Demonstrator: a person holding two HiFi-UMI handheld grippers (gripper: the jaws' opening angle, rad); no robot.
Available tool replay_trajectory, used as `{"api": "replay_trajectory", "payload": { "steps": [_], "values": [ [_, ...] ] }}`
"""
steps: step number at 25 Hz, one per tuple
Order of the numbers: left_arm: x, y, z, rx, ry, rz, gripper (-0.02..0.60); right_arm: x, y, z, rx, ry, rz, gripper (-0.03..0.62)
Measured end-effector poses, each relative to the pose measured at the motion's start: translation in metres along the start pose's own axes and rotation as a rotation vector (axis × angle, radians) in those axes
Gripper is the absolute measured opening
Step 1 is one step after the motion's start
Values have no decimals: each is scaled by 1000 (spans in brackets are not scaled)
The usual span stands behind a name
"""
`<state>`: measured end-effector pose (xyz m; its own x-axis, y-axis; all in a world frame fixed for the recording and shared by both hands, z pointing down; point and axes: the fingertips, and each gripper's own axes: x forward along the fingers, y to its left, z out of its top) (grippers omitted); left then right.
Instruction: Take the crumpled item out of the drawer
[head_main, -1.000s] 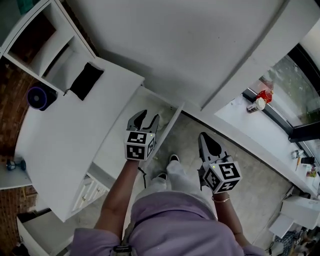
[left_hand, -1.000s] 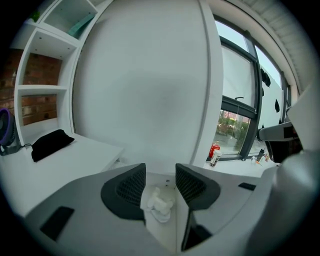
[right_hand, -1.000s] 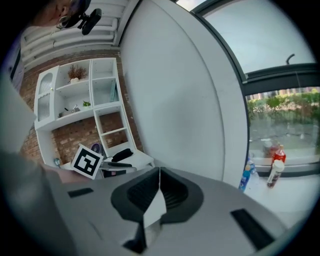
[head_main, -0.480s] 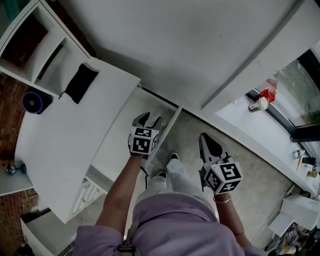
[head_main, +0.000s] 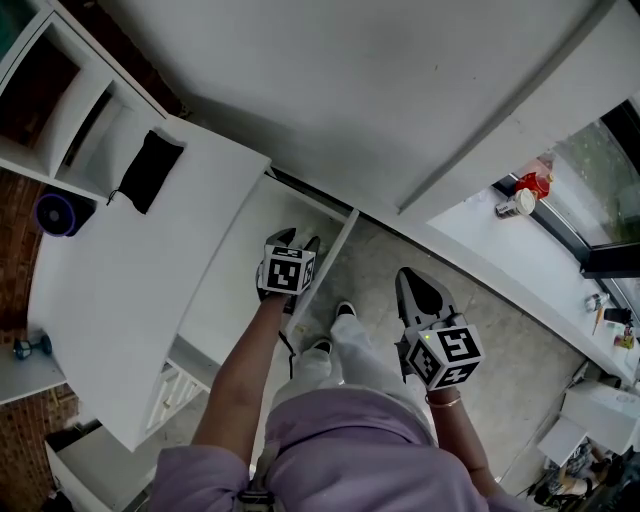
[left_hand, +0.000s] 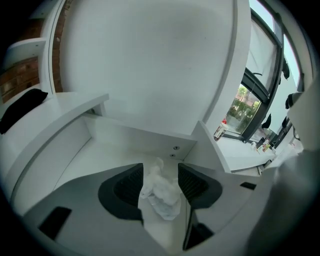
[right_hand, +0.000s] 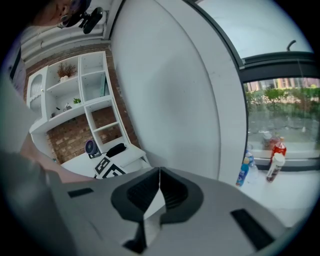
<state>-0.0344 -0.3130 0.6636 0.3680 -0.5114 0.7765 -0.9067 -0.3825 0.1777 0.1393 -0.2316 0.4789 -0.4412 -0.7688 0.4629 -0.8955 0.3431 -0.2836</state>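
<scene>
The drawer (head_main: 240, 262) stands pulled out from under the white desk. My left gripper (head_main: 297, 239) points down into its right part. In the left gripper view a crumpled white paper wad (left_hand: 161, 194) lies on the drawer floor (left_hand: 97, 159), near the right wall. The left gripper (left_hand: 160, 170) straddles it, one black pad on each side. Its jaws are opening and do not press the wad. My right gripper (head_main: 412, 280) hangs over the floor to the right of the drawer. It is shut with nothing in it (right_hand: 159, 172).
The white desk top (head_main: 120, 270) carries a black pouch (head_main: 147, 170), with a purple round device (head_main: 55, 213) at its left edge. A lower drawer (head_main: 180, 385) is ajar. The person's feet (head_main: 330, 335) stand beside the drawer. Bottles (head_main: 522, 197) sit on the window sill.
My left gripper has tipped forward and down into the drawer, so less of its jaws shows in the head view. The right gripper has stayed where it was.
</scene>
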Motion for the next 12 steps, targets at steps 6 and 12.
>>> {"api": "replay_trajectory", "payload": {
  "steps": [6, 12],
  "values": [
    [21, 4, -17, -18, 99, 8, 212, 4, -5, 0, 6, 6, -3, 6],
    [35, 7, -38, -61, 191, -2, 233, 4, -11, -2, 15, 11, -8, 5]
  ]
}}
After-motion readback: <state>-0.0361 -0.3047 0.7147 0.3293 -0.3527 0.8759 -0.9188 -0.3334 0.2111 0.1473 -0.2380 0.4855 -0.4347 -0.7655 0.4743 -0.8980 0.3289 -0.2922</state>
